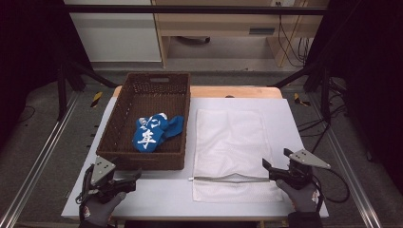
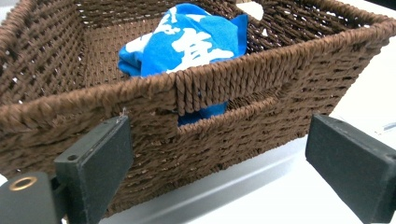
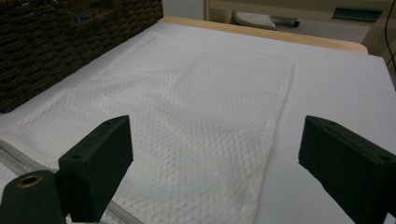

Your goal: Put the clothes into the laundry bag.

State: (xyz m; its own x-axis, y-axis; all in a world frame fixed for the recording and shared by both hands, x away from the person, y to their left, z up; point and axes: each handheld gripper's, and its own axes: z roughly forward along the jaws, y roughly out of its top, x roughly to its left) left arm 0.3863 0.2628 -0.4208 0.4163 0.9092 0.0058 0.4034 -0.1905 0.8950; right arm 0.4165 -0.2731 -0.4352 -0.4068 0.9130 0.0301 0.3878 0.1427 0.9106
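The left gripper (image 1: 135, 176) rests low at the near left of the white table (image 1: 290, 118), held in a gloved hand (image 1: 100, 209). Its jaws stand wide apart with nothing between them. Straight ahead of them, just beyond the tips, runs the near wall of the brown wicker basket (image 1: 142, 160) — in the left gripper view that wall (image 2: 261, 102) spans the gap from one jaw to the other, its handle slot about midway. Past the wall, inside the basket, lies the crumpled blue cloth with white characters (image 1: 154, 132); seen along this gripper's jaws, the cloth (image 2: 187, 39) sits ahead and above the gap, and a bit of blue shows through the slot.

The right gripper (image 1: 272, 165) is at the near right edge of the table, in the other gloved hand (image 1: 302, 194). Its jaws too are spread wide and hold nothing. The white mesh bag (image 1: 230, 142) lies flat on the table, beginning just beside this gripper's tips and reaching away from it — in the right gripper view the mesh (image 3: 196, 116) lies beneath and ahead of the gap between the jaws. The bag's zipper (image 1: 228, 178) runs across its near end, level with the right gripper's tips. The basket stands just beside the bag's far side from this gripper.
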